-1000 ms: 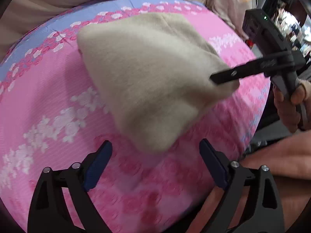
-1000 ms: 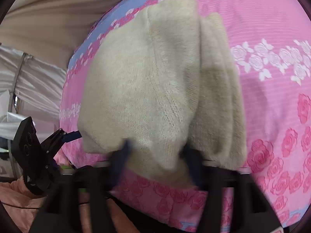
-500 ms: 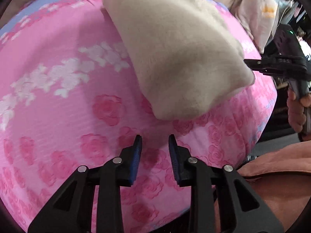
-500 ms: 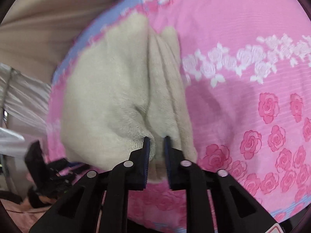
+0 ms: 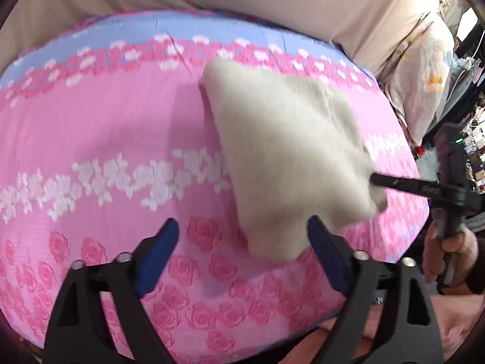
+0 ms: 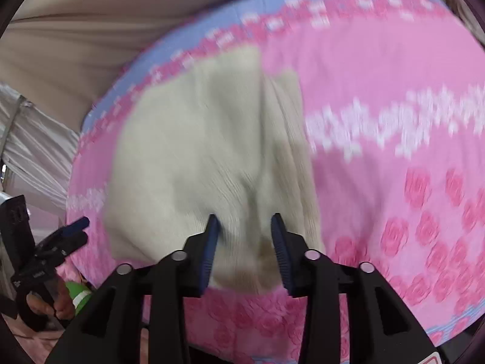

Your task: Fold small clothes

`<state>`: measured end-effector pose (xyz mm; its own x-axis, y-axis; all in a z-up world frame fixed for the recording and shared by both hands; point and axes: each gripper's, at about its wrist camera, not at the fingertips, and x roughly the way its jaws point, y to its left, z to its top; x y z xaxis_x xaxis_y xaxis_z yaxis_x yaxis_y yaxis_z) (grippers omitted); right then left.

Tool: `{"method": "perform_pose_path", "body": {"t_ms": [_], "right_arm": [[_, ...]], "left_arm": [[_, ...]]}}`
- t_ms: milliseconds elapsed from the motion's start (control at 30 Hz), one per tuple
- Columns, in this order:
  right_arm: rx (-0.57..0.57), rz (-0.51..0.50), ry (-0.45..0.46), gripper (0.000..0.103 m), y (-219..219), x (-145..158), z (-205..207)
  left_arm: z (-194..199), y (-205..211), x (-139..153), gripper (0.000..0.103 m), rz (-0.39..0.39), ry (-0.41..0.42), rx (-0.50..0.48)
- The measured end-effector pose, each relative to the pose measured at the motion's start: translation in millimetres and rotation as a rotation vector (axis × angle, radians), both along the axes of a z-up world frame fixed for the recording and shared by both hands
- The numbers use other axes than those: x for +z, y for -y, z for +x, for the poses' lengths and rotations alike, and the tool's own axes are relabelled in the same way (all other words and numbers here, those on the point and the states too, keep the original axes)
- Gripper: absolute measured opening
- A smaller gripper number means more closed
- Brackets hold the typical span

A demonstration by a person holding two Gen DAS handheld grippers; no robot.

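The garment [image 5: 291, 157] is a cream knit cloth, soft and fuzzy, matt, with fine ribs seen in the right wrist view [image 6: 212, 163]. The sheet [image 5: 106, 127] is thin printed cotton-like cloth, matt, with a fine woven line texture. The left tool [image 5: 242, 245] has matt black plastic arms, small shiny metal rivets and blue ridged pads [image 5: 157, 251]. The right tool [image 6: 245, 242] looks the same. The curtain [image 5: 272, 0] behind is smooth beige cloth.

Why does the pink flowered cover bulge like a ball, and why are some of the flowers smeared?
Left wrist view: the fisheye lens curves the pink cover into a dome with dark corners; the cream knit garment is slightly soft, and the roses near the lens are fairly crisp. Right wrist view: same bulge, but motion blur streaks the white flowers and the roses.
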<state>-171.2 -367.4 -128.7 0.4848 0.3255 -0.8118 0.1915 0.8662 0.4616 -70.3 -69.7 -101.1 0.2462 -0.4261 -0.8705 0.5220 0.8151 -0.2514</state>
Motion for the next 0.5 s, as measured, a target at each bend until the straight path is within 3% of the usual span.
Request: {"method": "perform_pose_path", "body": {"t_ms": [33,67,200,267,300,333,500], "right_arm": [[0.009,0.003,0.014,0.060,-1,4,8],[0.008,0.001,0.020,0.063,-1,5,21],[-0.023,-0.026,-0.036,0.067,-7,-20,67],[-0.014,-0.031,-0.061,0.050,-9,-30,81],[-0.003,-0.045,-0.063,0.025,-13,-29,84],[0.009,-0.045,-0.048,0.017,-15,-24,84],[-0.042,-0.096,0.046,0.010,2,20,67]], "left_arm": [[0,6,4,0.088,0.011,0.013,0.005],[1,10,5,0.088,0.026,0.015,0.003],[4,25,5,0.088,0.090,0.037,0.019],[6,26,4,0.088,0.103,0.035,0.030],[7,27,3,0.088,0.110,0.035,0.034],[8,27,3,0.088,0.116,0.036,0.036],[15,30,6,0.088,0.135,0.041,0.052]]}}
